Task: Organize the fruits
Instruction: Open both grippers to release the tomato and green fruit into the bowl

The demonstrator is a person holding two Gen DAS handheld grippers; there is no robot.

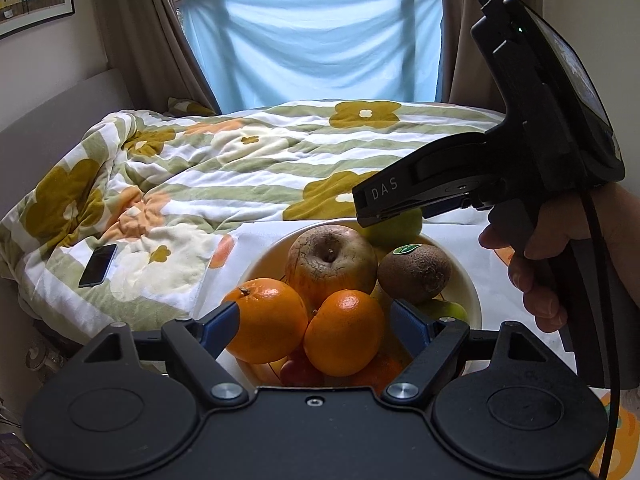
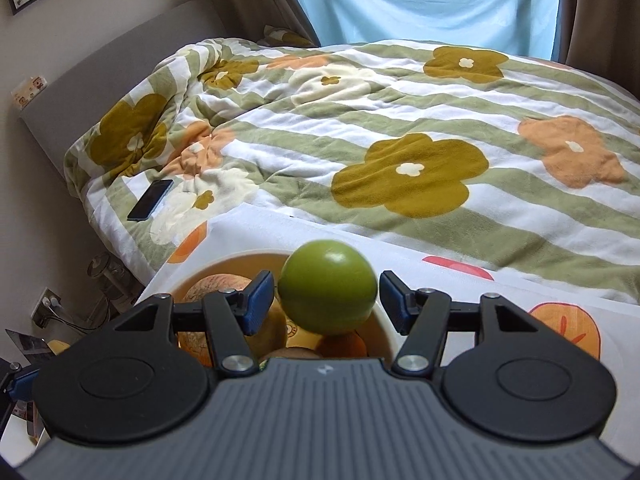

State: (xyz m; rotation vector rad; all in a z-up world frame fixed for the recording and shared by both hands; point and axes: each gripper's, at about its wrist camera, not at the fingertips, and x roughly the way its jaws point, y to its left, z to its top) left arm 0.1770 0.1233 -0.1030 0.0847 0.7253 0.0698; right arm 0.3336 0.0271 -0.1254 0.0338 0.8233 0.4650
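White bowl (image 1: pixel 472 300) on bedside cloth: two oranges (image 1: pixel 266 320), wrinkled apple (image 1: pixel 330 264), kiwi (image 1: pixel 414 274). Left gripper (image 1: pixel 316 326): jaws spread around the oranges, gripping nothing. Right gripper (image 2: pixel 326 300): jaws spread, green apple (image 2: pixel 328 286) between them over the bowl, pads clear.

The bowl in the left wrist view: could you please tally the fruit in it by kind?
Oranges: 2
Apple: 1
Kiwi: 1
Green fruit: 2
Total: 6 plainly seen; pieces buried underneath cannot be counted.
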